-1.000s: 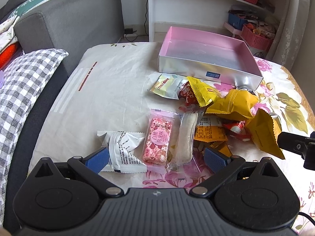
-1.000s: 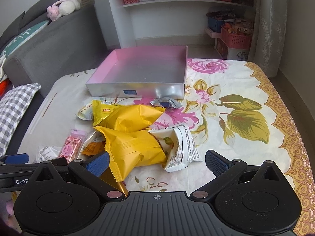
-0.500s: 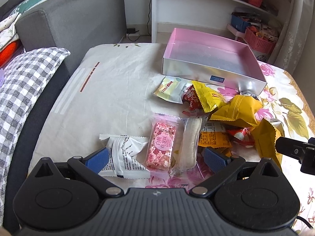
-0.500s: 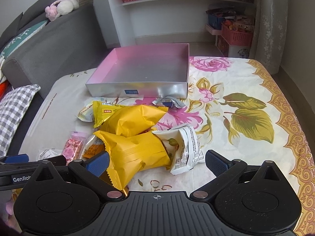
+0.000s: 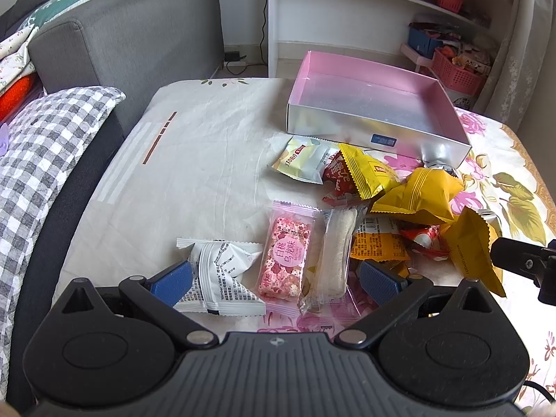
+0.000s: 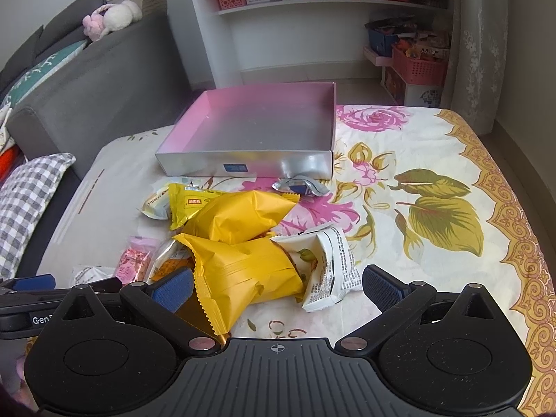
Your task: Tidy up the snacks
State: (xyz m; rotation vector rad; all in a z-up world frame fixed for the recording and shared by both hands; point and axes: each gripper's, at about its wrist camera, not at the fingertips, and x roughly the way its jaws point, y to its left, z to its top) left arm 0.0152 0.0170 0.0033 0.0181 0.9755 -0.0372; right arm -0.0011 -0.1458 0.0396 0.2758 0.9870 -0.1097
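Several snack packets lie in a loose pile on the flowered cloth. A shallow box, pink inside and silver outside [image 5: 377, 132] [image 6: 250, 165], stands empty behind them. My left gripper [image 5: 276, 279] is open above a white packet [image 5: 222, 279], a pink nougat bar [image 5: 285, 260] and a pale clear-wrapped bar [image 5: 335, 250]. My right gripper [image 6: 276, 286] is open over a yellow packet [image 6: 243, 271] and a white packet [image 6: 328, 267]. A second yellow packet [image 6: 239, 217] lies just behind.
A grey sofa [image 5: 132, 41] and a checked pillow [image 5: 38, 160] are at the left. White shelves [image 6: 312, 17] and pink baskets [image 6: 418, 66] stand behind the table. The cloth's right half [image 6: 441, 208] holds only a leaf print. A small silver packet [image 6: 300, 186] lies by the box.
Both grippers have drawn back and up a little, so the snacks and box sit slightly farther off. No packet has moved. Both grippers stay open.
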